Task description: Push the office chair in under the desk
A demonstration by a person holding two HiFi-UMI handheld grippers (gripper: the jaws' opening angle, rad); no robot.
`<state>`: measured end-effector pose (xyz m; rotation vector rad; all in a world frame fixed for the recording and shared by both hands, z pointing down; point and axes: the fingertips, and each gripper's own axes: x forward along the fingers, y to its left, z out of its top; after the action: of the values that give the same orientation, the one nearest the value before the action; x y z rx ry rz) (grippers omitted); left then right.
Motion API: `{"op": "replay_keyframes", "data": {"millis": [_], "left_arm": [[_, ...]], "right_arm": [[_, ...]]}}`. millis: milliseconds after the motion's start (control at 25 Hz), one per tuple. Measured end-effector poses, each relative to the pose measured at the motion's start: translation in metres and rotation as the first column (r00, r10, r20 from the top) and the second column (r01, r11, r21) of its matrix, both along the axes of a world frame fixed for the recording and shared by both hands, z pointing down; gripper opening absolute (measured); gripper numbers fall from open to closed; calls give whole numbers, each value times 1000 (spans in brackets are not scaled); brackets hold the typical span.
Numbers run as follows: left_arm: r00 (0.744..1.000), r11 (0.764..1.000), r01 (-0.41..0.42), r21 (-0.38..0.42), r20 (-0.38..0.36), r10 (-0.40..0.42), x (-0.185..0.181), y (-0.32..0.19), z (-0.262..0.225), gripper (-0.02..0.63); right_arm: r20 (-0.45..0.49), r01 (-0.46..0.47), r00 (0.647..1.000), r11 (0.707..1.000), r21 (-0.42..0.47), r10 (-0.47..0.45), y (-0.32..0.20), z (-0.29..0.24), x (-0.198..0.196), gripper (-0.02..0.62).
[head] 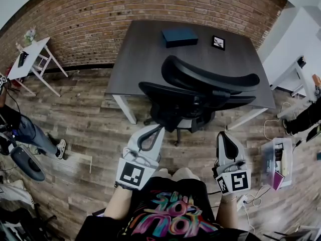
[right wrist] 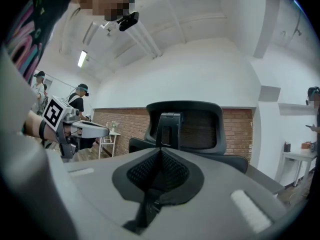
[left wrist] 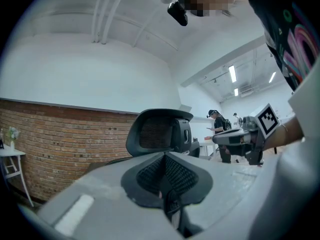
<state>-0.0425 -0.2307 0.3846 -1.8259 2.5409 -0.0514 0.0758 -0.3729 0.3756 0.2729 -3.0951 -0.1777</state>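
Note:
A black mesh office chair (head: 200, 92) stands in front of the dark grey desk (head: 145, 49), its backrest and headrest turned toward me and its seat partly under the desk's front edge. My left gripper (head: 156, 128) is shut and empty, its tip close behind the chair's left side. My right gripper (head: 222, 134) is shut and empty too, a little behind the chair's right side. The left gripper view shows closed jaws (left wrist: 164, 156) with the headrest (left wrist: 157, 131) ahead. The right gripper view shows closed jaws (right wrist: 160, 151) with the chair back (right wrist: 192, 126) straight ahead. Whether either gripper touches the chair is unclear.
On the desk lie a dark blue box (head: 179, 36) and a small framed picture (head: 218, 42). A brick wall runs behind. A white side table (head: 30, 59) and a seated person (head: 25, 129) are at the left. A clear plastic bin (head: 278, 162) and cables lie at the right.

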Motion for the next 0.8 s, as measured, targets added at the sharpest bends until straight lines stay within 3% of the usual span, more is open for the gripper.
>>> {"op": "replay_keyframes", "data": {"millis": [800], "left_arm": [[1000,1000,-12,6,-9,12,5,-1,1,2]], "right_arm": [[-8,10,1000,1000,-2,-10,9,1,9,0]]}}
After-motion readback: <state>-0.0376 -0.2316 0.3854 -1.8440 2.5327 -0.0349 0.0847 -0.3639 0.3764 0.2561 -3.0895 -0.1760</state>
